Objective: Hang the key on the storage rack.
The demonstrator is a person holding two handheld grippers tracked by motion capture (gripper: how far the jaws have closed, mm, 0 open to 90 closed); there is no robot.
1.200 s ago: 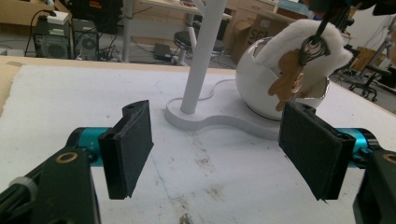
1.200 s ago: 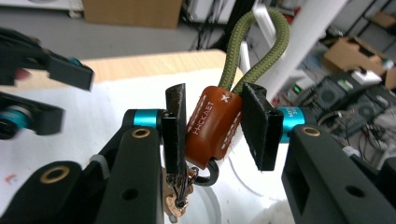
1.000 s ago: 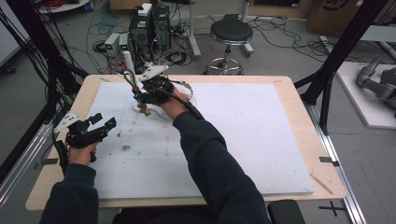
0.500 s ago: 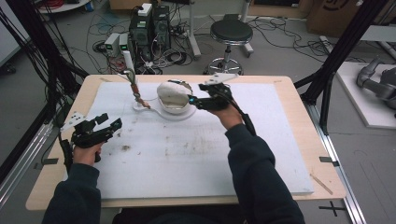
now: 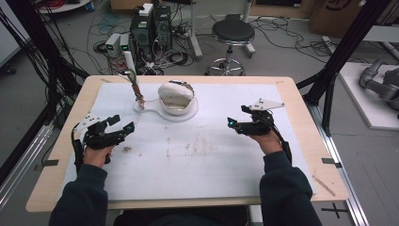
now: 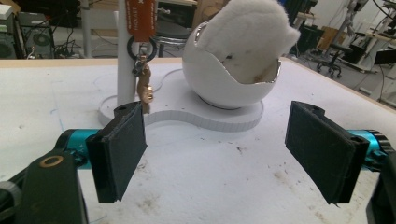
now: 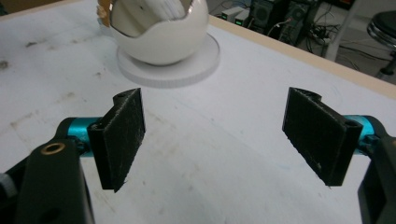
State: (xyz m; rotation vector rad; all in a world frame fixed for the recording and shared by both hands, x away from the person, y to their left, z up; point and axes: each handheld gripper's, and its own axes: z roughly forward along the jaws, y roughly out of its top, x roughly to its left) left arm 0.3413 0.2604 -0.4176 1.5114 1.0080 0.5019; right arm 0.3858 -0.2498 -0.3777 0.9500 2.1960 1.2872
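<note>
Behind both hands, keychain [image 5: 137,92] hangs on stand post [image 5: 130,66]. Right gripper [image 5: 236,123] withdrew from it, jaws just opened, empty; left gripper [image 5: 121,126] spread, empty. Hanging looks done.

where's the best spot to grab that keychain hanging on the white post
Probably the gold charm at the bottom: it dangles free beside the post, below the black ring and orange tag. Come level from the person's side, one pad on each side, above the white base.
</note>
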